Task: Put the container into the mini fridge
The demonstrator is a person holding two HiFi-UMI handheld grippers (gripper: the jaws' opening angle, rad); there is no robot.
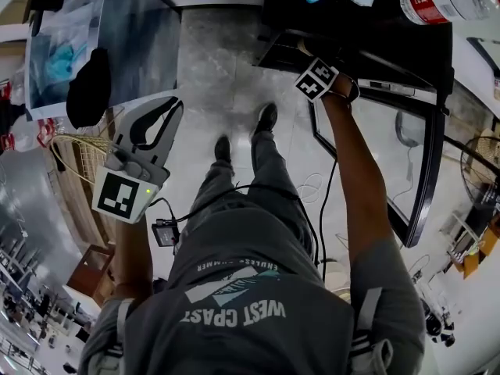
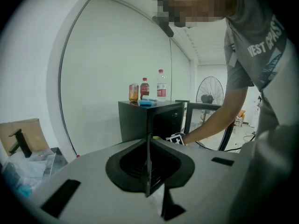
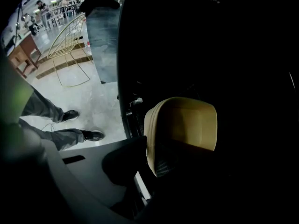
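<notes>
A tan, rounded container (image 3: 182, 125) sits between the jaws of my right gripper (image 3: 161, 169), which is shut on its lower part. It is inside the dark opening of the black mini fridge (image 1: 355, 49), whose interior hides everything else. In the head view only the marker cube of the right gripper (image 1: 316, 79) shows at the fridge mouth. The fridge's glass door (image 1: 387, 151) stands swung open to the right. My left gripper (image 1: 160, 119) hangs at the person's left side, away from the fridge (image 2: 149, 118). The left gripper (image 2: 148, 167) is shut, with nothing between its jaws.
Bottles (image 2: 161, 85) and a jar (image 2: 133, 92) stand on the fridge top. A dark table (image 1: 133, 37) with papers lies left. A wire frame (image 1: 82, 143) stands by it. A cable (image 1: 324, 201) runs over the floor. A fan (image 2: 210, 92) stands behind the door.
</notes>
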